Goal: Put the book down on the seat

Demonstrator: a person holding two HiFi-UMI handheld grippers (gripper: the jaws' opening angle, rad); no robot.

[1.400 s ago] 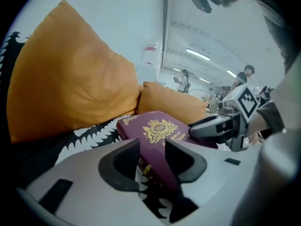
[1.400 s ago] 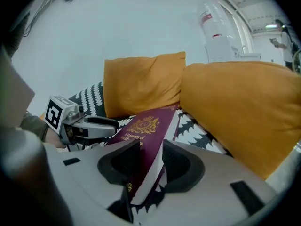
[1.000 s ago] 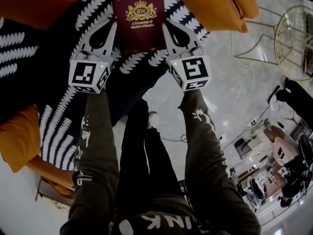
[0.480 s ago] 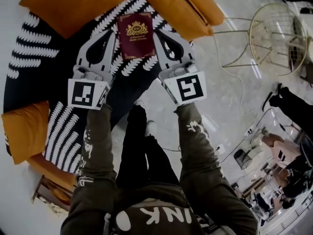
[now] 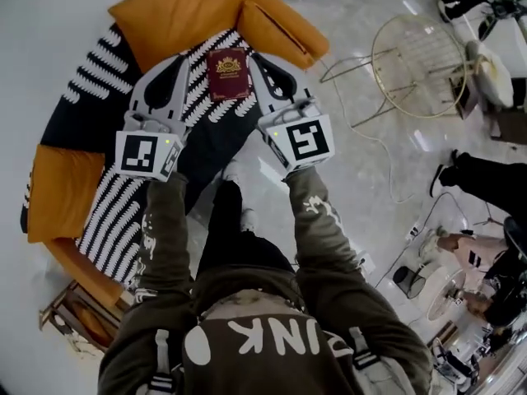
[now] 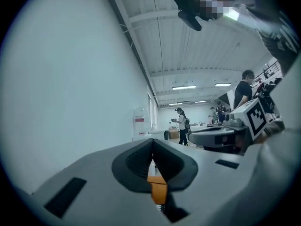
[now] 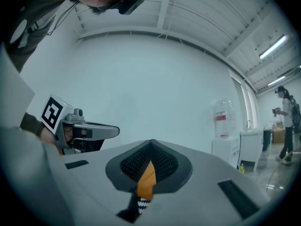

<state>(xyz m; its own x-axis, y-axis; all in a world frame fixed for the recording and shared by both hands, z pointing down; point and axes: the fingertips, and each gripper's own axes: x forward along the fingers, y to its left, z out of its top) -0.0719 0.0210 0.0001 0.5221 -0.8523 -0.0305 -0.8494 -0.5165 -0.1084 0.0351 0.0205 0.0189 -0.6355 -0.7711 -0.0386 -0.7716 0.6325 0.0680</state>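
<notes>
Nearest, the left gripper [image 5: 182, 62] and the right gripper [image 5: 255, 59] are held level, each with its jaws pressed together on nothing. Well below, showing between them in the head view, the book [image 5: 228, 73] lies flat, cover up, on the patterned seat [image 5: 206, 115], near its back edge by the orange cushions [image 5: 177, 11]. The placing step looks complete. The next move calls only for keeping both grippers clear of the book.

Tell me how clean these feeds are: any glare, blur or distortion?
Head view: strong fisheye bend, yet the book is sharp; lamp glare spots the floor. Left gripper view: black vignette corners, pale even light. Right gripper view: same vignette, bright ceiling lights, nothing blurred.
</notes>
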